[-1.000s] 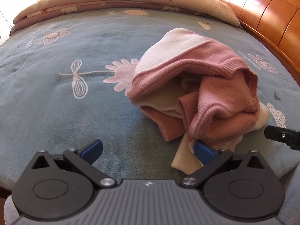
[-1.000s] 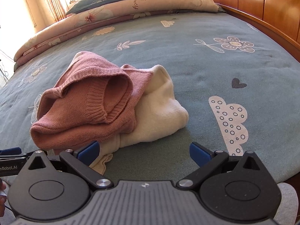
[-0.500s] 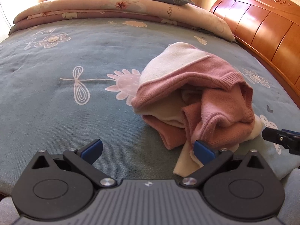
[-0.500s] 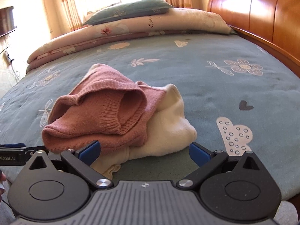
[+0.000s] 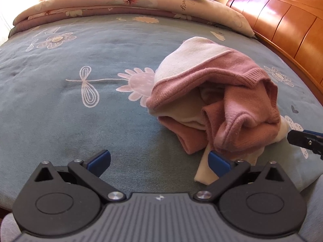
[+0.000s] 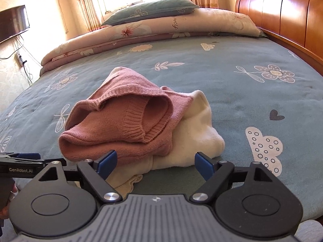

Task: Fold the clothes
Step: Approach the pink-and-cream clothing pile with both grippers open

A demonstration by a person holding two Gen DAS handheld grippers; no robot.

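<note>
A crumpled pink and cream knit sweater [image 5: 218, 100] lies in a heap on the blue-green bedspread [image 5: 80, 121]; it also shows in the right wrist view [image 6: 129, 127]. My left gripper [image 5: 159, 161] is open and empty, just in front of the heap's near left edge, its right fingertip [image 5: 217, 160] close to a cream flap. My right gripper [image 6: 155, 163] is open and empty, close in front of the heap's near side. The right gripper's tip [image 5: 302, 139] shows at the right edge of the left wrist view. The left gripper's tip [image 6: 24, 161] shows at the left in the right wrist view.
A folded floral quilt [image 6: 151, 32] and a blue-green pillow [image 6: 153, 10] lie at the far end of the bed. A wooden headboard [image 6: 282, 14] runs along the right side. A dark screen [image 6: 12, 24] hangs on the left wall.
Both grippers have tilted up and drawn back a little, so more of the room and headboard shows. The sweater heap has not moved. Both stay open.
</note>
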